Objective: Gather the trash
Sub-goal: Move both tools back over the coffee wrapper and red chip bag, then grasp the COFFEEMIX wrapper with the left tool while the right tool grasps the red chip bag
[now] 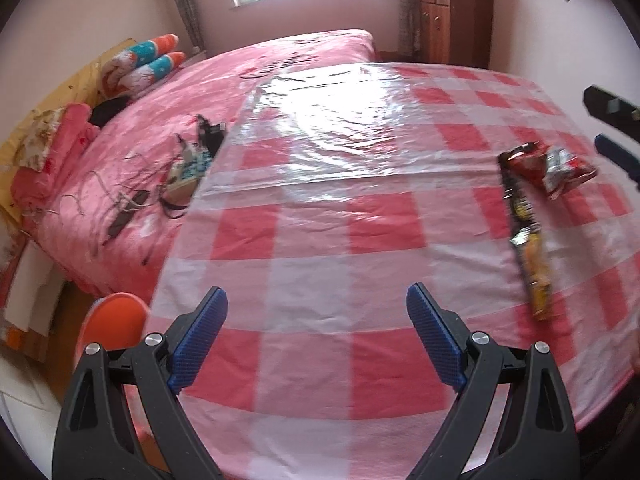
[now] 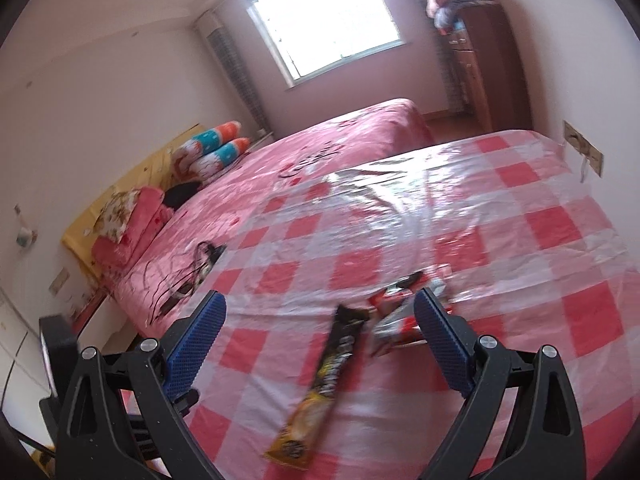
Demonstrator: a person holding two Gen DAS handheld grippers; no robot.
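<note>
Long wrapper (image 2: 320, 388): a narrow black-and-yellow sachet lying flat on the checked tablecloth (image 2: 560, 248), near the table's right-hand edge as your left wrist camera shows it (image 1: 526, 240). Its long axis runs from the near edge of the table toward the far edge, tilted slightly, yellow end nearest you. At its far, black end lies the crumpled red wrapper (image 2: 400, 316), touching it or just beside it; the blur does not settle which.

Right gripper (image 2: 320, 344): released, blue pads spread wide, empty. The long wrapper lies directly below and between the pads, roughly along the line the fingers point, so the pads would close across its narrow width. This is your nearer claw, judged ready for the pick.

Left gripper (image 1: 317, 336): likewise spread and empty, over bare cloth toward the table's left edge, well apart from both wrappers, which lie to its right.

Beyond the table: a pink bed (image 1: 300, 52) and window (image 2: 324, 28).
</note>
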